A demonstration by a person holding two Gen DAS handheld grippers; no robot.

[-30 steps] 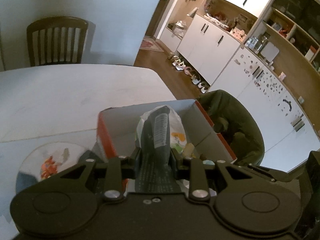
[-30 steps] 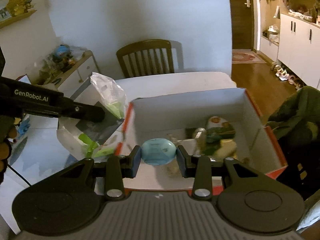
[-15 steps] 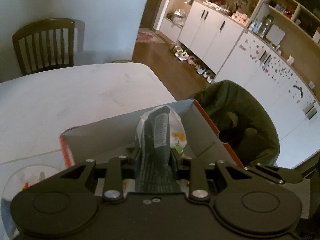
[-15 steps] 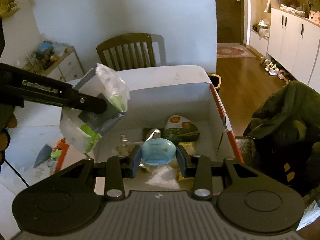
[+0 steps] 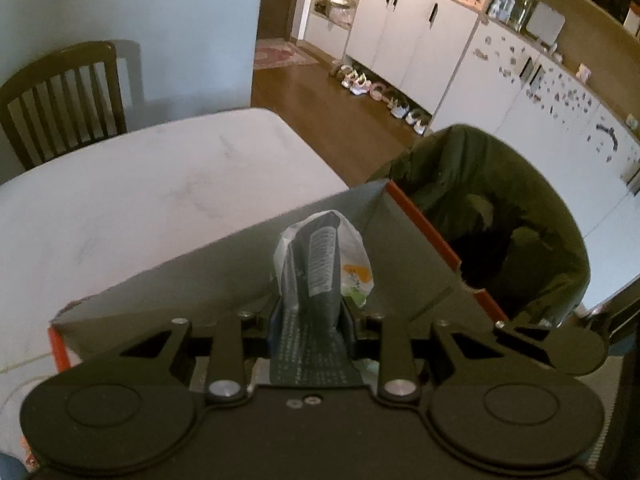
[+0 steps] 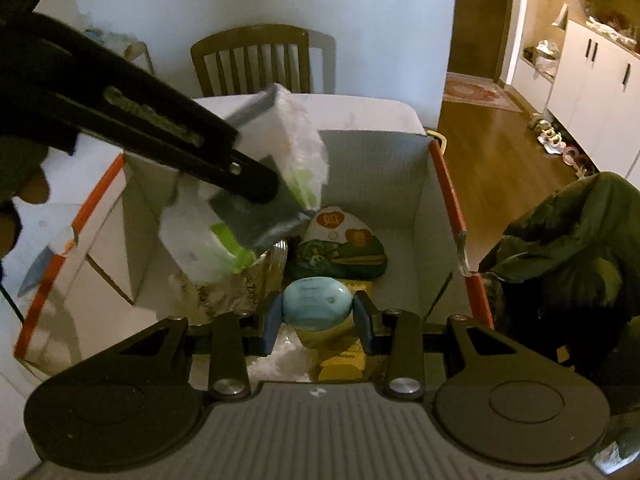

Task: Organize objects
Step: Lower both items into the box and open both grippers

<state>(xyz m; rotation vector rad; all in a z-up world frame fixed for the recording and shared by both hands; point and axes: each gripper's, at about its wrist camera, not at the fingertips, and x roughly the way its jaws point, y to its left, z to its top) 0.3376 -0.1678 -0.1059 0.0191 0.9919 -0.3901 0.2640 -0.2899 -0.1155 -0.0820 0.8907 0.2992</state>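
Table (image 5: 132,184) edge and floor have slid toward the margins of both views over the last second, and the orange-rimmed cardboard box (image 6: 448,196) now fills the middle, so both loads have travelled from beside the box to above its open top; by my reading the carry is nearly over and only the lowering and letting go remain. Inside the box, a green printed pouch (image 6: 340,256) and a yellow packet (image 6: 344,356) already lie on the bottom, which leaves less bare floor for the newcomers. Left gripper (image 5: 312,312) reaches in over the near-left wall, angled downward, its jaws closed on a crinkly snack bag (image 6: 240,204) with a dark label that hangs tilted above the box's left half. Right gripper (image 6: 318,320) points level and forward over the near wall, jaws clamped on a small pale blue oval object (image 6: 318,308), held just above the yellow packet.
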